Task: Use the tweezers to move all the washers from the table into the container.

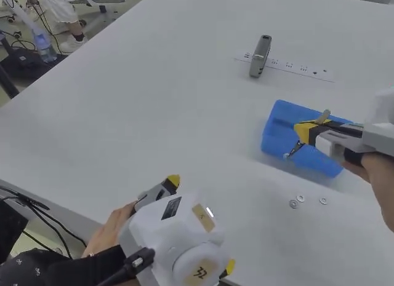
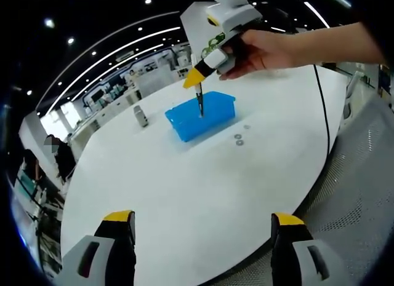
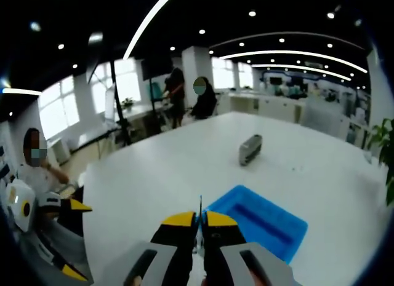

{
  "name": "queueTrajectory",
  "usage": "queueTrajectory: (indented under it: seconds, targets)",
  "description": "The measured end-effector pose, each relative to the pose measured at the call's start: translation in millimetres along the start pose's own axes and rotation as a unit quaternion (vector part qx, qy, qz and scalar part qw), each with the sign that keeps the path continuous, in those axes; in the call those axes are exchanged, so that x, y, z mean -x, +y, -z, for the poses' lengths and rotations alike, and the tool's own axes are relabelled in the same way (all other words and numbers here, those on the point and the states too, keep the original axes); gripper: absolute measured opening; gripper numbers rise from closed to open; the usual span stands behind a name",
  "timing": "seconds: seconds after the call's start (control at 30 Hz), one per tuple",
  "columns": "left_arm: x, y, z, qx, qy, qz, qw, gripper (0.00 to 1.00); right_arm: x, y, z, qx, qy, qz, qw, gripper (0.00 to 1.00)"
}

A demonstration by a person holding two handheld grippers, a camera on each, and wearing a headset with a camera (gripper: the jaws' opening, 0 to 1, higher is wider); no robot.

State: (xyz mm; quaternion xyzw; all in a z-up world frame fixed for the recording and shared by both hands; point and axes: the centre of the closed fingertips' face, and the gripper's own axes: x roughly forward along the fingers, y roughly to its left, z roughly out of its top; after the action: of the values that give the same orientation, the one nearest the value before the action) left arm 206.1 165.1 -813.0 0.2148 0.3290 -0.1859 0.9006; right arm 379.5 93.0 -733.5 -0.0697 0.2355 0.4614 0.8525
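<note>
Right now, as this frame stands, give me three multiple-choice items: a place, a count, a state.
1. The tweezers have their tips: A at the blue container; B beside the grey block; C at the near edge.
2. Washers on the table: A one; B three; C six.
3. Left gripper: A open, empty; B shut on a washer; C shut on tweezers.
Answers: A, the right gripper holds them pointing down at it; B, three lie beside the container; A, its jaws stand wide apart.

Bare table (image 1: 154, 114) between left tool (image 2: 202, 218) and container (image 1: 274, 141)
</note>
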Motion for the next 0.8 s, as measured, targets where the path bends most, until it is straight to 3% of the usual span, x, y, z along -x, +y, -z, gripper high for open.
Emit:
queueTrajectory:
  seconds: [0.27, 0.4, 0.53, 0.8]
  targets:
    - [-0.1, 0.7, -0.4, 0.0, -0.001, -0.001, 1.0, 0.93, -6.6, -20.8, -18.1, -0.004, -0.025, 0.019, 0.9995, 0.01]
    - [-0.6, 0.9, 0.7, -0.001, 0.002, -0.002, 1.0, 0.93, -11.8, -27.8, -23.0, -0.035, -0.038, 0.028, 0.9983, 0.01]
    - [-0.6, 1.4, 1.0, 0.0, 0.002, -0.003, 1.0, 0.93, -23.7, -36.3, -16.6, -0.026, -0.032, 0.041, 0.9983, 0.01]
    - [0.0, 1.0, 1.4, -0.001, 0.004, -0.002, 1.0, 0.93, -47.6, -48.7, 13.0, -0.02, 0.002, 0.05, 0.9986, 0.01]
